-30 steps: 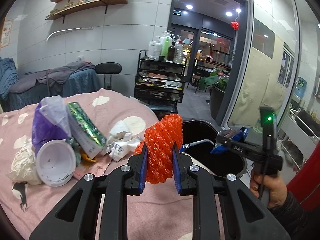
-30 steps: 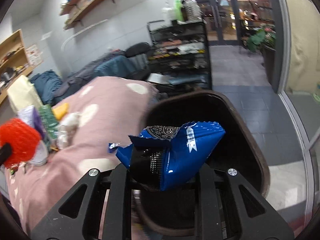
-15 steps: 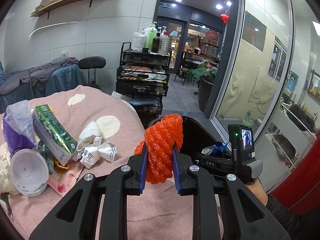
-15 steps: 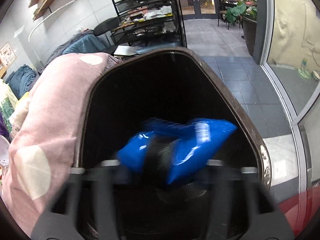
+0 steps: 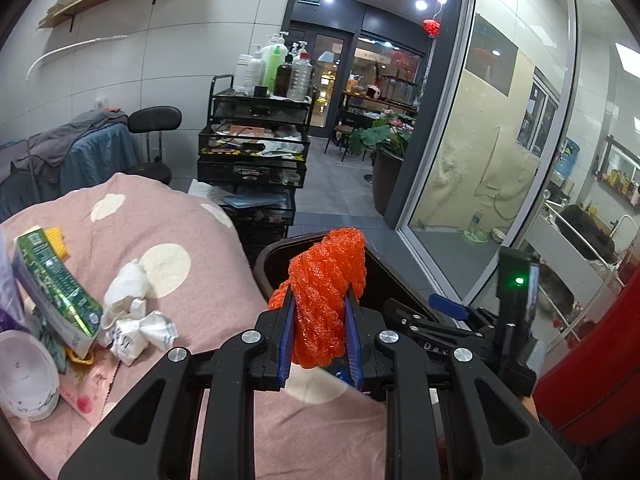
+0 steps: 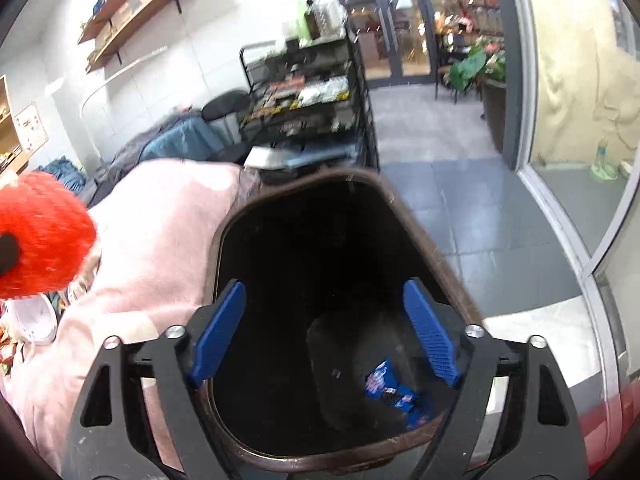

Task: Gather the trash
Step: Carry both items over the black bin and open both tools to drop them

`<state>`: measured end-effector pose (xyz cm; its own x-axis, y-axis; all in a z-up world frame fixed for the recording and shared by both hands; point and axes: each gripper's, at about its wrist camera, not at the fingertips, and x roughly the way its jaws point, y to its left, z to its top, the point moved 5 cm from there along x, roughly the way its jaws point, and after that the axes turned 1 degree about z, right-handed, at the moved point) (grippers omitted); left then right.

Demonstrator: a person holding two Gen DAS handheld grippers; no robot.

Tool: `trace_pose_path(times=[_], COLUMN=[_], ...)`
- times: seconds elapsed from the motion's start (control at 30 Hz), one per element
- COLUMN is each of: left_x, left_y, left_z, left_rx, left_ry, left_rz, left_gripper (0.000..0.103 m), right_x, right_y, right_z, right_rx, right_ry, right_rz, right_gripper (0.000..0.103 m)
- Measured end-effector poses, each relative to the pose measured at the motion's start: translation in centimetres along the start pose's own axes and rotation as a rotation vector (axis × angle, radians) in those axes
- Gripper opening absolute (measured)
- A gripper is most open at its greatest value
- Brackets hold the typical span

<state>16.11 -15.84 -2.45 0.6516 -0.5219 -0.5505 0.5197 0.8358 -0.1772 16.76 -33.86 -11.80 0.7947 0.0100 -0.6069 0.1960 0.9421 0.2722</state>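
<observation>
My left gripper (image 5: 320, 304) is shut on an orange foam net (image 5: 326, 292) and holds it above the pink bed's edge, just left of the dark trash bin (image 5: 276, 256). The net also shows at the left of the right wrist view (image 6: 40, 236). My right gripper (image 6: 324, 316) is open and empty above the bin's mouth (image 6: 400, 216). A blue snack wrapper (image 6: 394, 394) lies at the bottom of the bin. On the bed lie crumpled white tissues (image 5: 132, 320), a green carton (image 5: 52, 292) and a white cup (image 5: 24, 380).
The pink spotted blanket (image 5: 168, 216) covers the bed on the left. A black trolley (image 5: 252, 152) with bottles stands behind the bin. A glass door (image 5: 480, 140) is on the right. A red object (image 5: 600, 360) is at the lower right.
My right gripper moved over the bin, opened and let go of the blue wrapper, which fell to the bin's bottom. My left gripper carried the orange net to the right, toward the bin.
</observation>
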Motion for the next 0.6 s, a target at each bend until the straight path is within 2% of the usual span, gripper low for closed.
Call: trace_pose_path(times=[0.27, 0.33, 0.6], left_x=[3.8, 4.8, 8.5], left_y=[-1.6, -2.0, -3.1], left_z=[0.9, 1.0, 0.4], left_rx=[0.018, 0.024, 0.07], left_ry=[0.067, 0.099, 0.196], left_rz=[-0.026, -0.035, 0.004], left_gripper=[0.022, 0.022, 0.022], right_x=[-3.4, -3.7, -4.4], right_y=[-2.1, -2.7, -5.1], right_z=[1.9, 2.1, 2.6], right_rx=[0.043, 0.058, 0.108], right_ry=[-0.117, -0.124, -0.134], right_rz=[-0.119, -0.134, -0.178], right_gripper=[0.091, 0.092, 0.093])
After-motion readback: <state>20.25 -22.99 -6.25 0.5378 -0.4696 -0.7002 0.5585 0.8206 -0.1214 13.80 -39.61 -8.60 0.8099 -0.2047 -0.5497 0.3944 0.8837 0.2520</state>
